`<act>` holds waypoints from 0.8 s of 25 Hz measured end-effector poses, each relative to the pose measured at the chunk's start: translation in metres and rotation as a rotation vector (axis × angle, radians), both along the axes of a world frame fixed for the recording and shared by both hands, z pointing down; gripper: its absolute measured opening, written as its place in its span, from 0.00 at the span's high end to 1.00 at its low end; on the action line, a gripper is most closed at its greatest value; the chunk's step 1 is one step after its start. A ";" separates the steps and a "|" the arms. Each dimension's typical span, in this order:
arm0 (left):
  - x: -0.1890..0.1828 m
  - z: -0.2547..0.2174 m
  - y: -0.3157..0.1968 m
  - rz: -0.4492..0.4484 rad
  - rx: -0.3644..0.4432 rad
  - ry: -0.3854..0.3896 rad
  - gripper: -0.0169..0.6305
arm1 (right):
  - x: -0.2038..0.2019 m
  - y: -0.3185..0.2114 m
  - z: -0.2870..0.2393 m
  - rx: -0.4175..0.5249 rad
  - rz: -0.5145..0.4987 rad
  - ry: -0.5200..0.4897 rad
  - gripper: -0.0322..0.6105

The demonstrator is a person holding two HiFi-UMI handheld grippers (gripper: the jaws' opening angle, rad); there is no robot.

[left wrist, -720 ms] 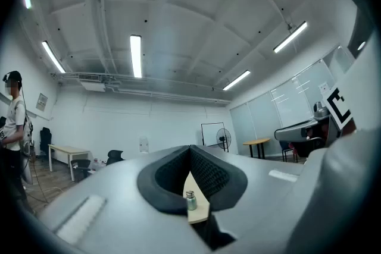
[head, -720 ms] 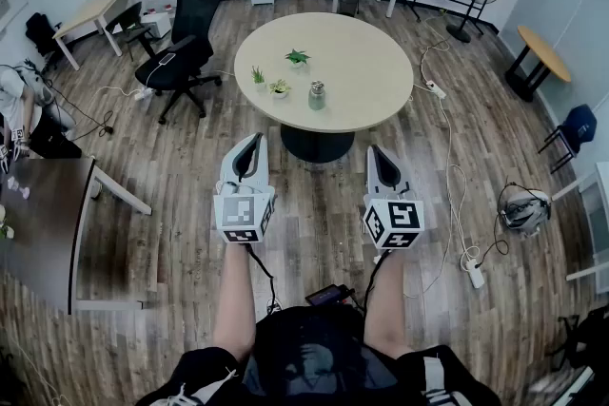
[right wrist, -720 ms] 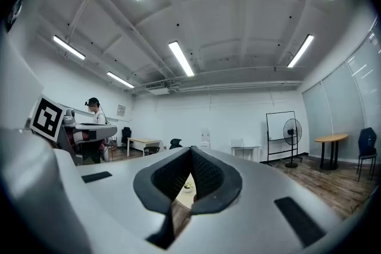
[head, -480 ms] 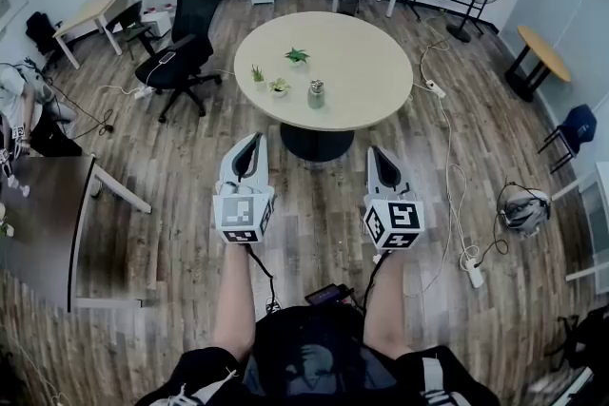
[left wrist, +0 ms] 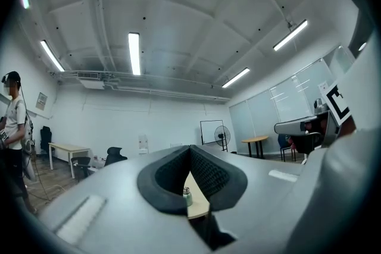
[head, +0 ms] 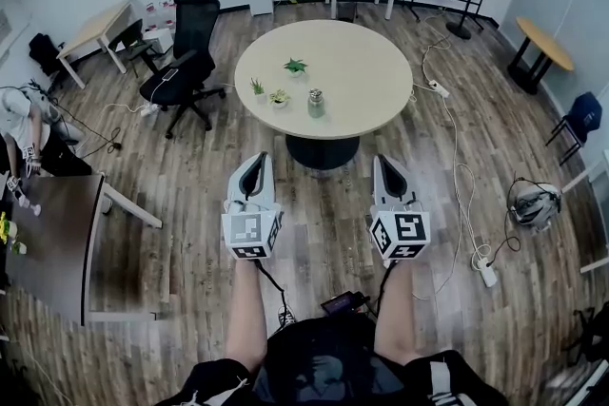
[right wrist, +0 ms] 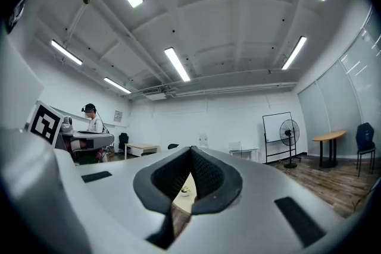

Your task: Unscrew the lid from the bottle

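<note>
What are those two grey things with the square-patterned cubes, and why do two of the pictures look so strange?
Those are two grabbing tools, not a robot. A person holds one in each hand: the left gripper and the right gripper. The patterned cubes are part of the tools.

The head view comes from a camera on the person's head, looking down. The left and right gripper views come from little cameras riding on each tool and looking along its jaws. That is why a big grey shape fills the bottom and the ceiling lights show above.

Both pairs of jaws are closed together and hold nothing. Further ahead, across the wooden floor, stands a round table. On it are a small bottle and three little plants. Neither tool touches them.
</note>
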State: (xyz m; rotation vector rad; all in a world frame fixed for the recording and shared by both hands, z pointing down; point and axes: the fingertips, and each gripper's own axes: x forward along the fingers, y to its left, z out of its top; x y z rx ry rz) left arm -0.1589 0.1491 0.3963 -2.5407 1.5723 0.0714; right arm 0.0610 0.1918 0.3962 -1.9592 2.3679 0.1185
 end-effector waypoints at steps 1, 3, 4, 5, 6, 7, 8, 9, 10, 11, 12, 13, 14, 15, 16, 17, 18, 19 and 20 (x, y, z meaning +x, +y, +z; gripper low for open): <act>0.003 0.001 0.000 -0.004 -0.003 0.002 0.97 | 0.004 0.000 -0.001 0.004 -0.002 0.001 0.95; 0.011 0.004 -0.005 -0.012 -0.006 0.003 0.97 | 0.012 -0.006 0.000 0.010 -0.004 -0.001 0.95; 0.015 0.005 -0.008 -0.015 -0.007 -0.003 0.97 | 0.016 -0.011 0.001 0.011 -0.005 -0.006 0.95; 0.018 0.006 -0.011 -0.018 -0.007 -0.011 0.97 | 0.020 -0.015 0.003 0.011 -0.006 -0.013 0.95; 0.022 0.007 -0.013 -0.020 -0.007 -0.018 0.97 | 0.024 -0.018 0.005 0.010 -0.006 -0.019 0.95; 0.025 0.007 -0.015 -0.023 -0.006 -0.023 0.97 | 0.028 -0.021 0.007 0.010 -0.006 -0.025 0.95; 0.027 0.006 -0.016 -0.025 -0.004 -0.025 0.97 | 0.031 -0.024 0.008 0.011 -0.006 -0.034 0.95; 0.029 0.005 -0.017 -0.029 -0.002 -0.026 0.97 | 0.035 -0.027 0.009 0.013 -0.009 -0.047 0.95; 0.032 0.004 -0.019 -0.034 0.000 -0.027 0.97 | 0.039 -0.030 0.009 0.017 -0.015 -0.067 0.95; 0.035 0.002 -0.021 -0.038 0.003 -0.031 0.97 | 0.043 -0.033 0.008 0.022 -0.023 -0.093 0.95; 0.038 0.001 -0.024 -0.041 0.005 -0.036 0.97 | 0.047 -0.037 0.007 0.027 -0.030 -0.121 0.95; 0.041 0.001 -0.029 -0.041 0.008 -0.041 0.97 | 0.052 -0.042 0.006 0.032 -0.035 -0.147 0.95; 0.045 0.001 -0.035 -0.040 0.008 -0.045 0.97 | 0.056 -0.047 0.006 0.036 -0.038 -0.166 0.95; 0.048 0.002 -0.042 -0.039 0.006 -0.047 0.97 | 0.061 -0.054 0.006 0.039 -0.037 -0.177 0.95; 0.051 0.004 -0.050 -0.039 0.002 -0.046 0.97 | 0.065 -0.061 0.006 0.040 -0.034 -0.179 0.95; 0.054 0.006 -0.059 -0.039 -0.001 -0.045 0.97 | 0.068 -0.068 0.007 0.041 -0.032 -0.178 0.95; 0.056 0.008 -0.068 -0.038 -0.004 -0.043 0.97 | 0.070 -0.075 0.007 0.043 -0.030 -0.175 0.95; 0.059 0.011 -0.079 -0.038 -0.006 -0.038 0.97 | 0.072 -0.083 0.008 0.045 -0.029 -0.172 0.95; 0.061 0.013 -0.091 -0.037 -0.007 -0.028 0.97 | 0.073 -0.091 0.009 0.047 -0.029 -0.167 0.95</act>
